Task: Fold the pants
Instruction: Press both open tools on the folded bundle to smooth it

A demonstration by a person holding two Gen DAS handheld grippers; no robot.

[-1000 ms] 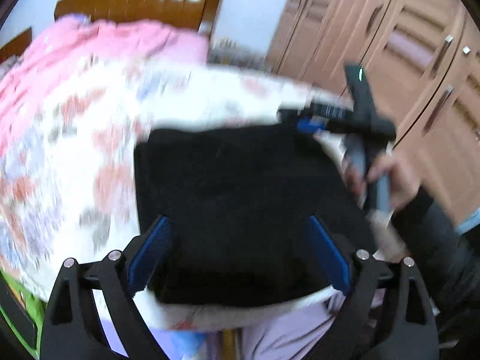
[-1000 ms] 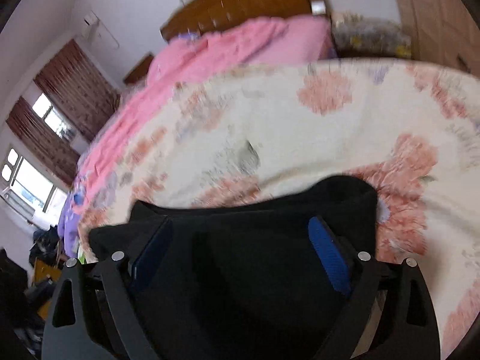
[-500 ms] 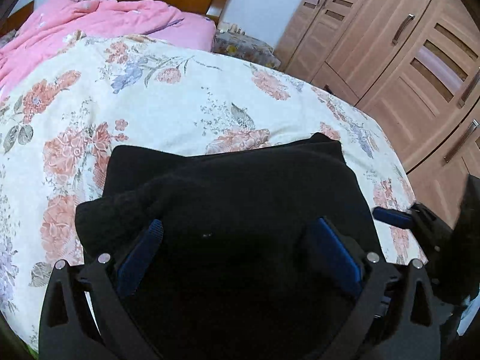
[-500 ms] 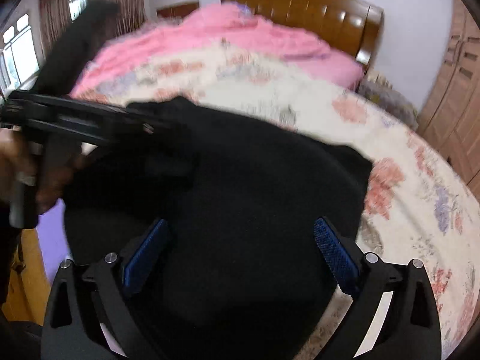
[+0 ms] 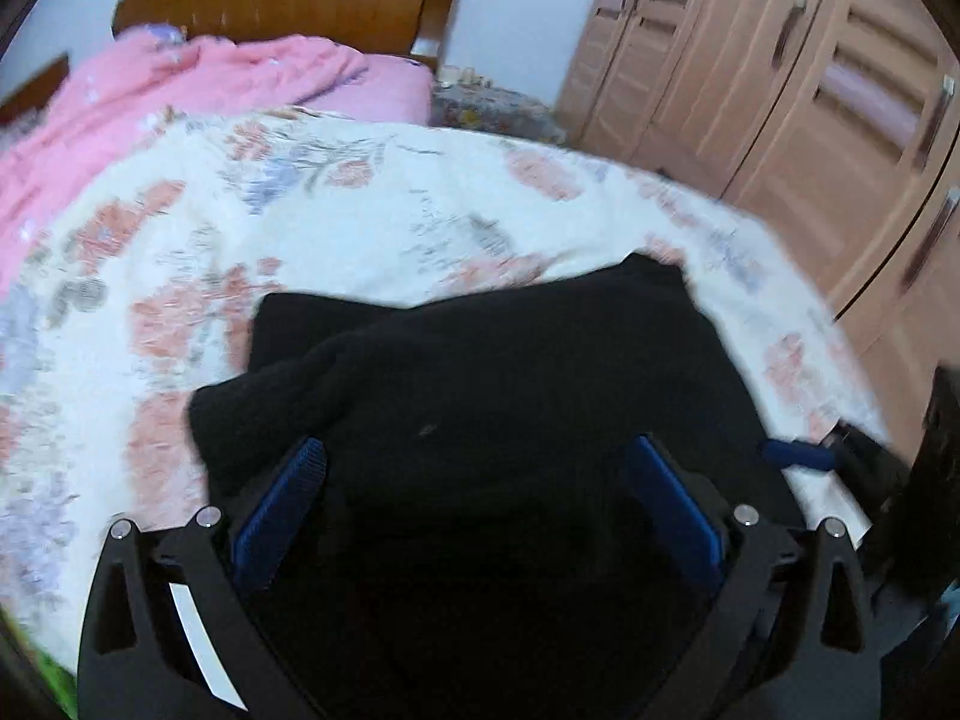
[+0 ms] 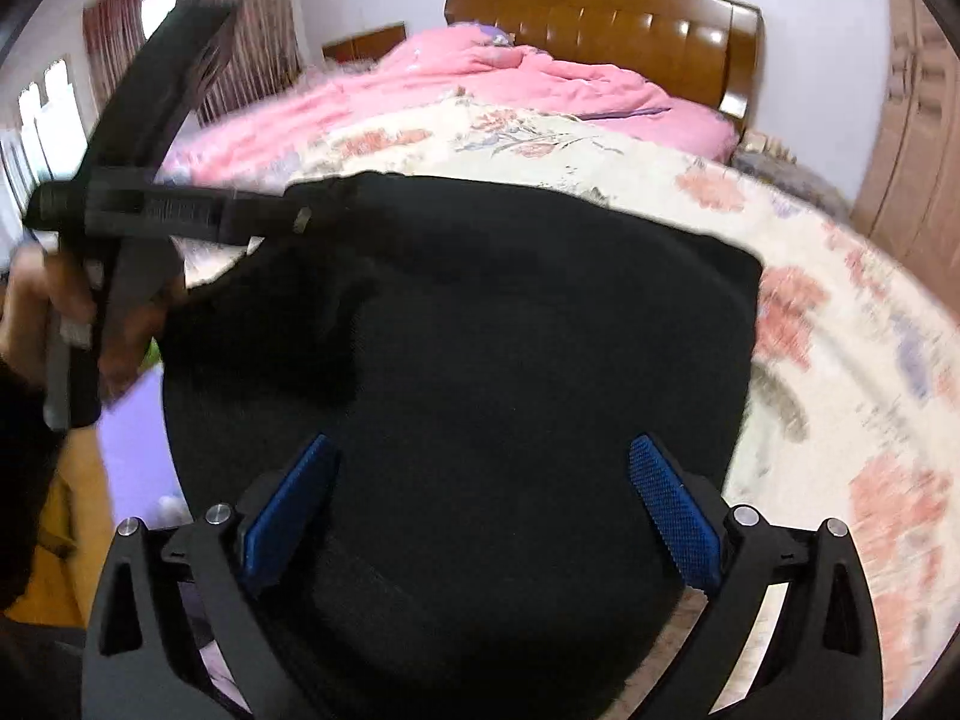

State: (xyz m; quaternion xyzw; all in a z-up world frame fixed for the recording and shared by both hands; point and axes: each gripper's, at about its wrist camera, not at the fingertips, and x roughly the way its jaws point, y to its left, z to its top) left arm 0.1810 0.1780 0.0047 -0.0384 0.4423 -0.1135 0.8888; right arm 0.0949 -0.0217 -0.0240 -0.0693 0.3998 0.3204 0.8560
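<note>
Pants (image 5: pixel 516 396) sit as a black folded bundle at the near edge of the bed (image 5: pixel 360 222). Left gripper (image 5: pixel 474 516) and right gripper (image 6: pixel 480 510) both spread wide, empty. Fabric looks thick, soft, floppy; pinch doubled edges, not a single layer.

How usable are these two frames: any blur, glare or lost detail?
Left wrist view: floral bedspread smeared by motion blur, black pants a near-featureless dark mass. Right wrist view: bedspread's right edge blurred, glare patches on the headboard; fisheye bending in both.
</note>
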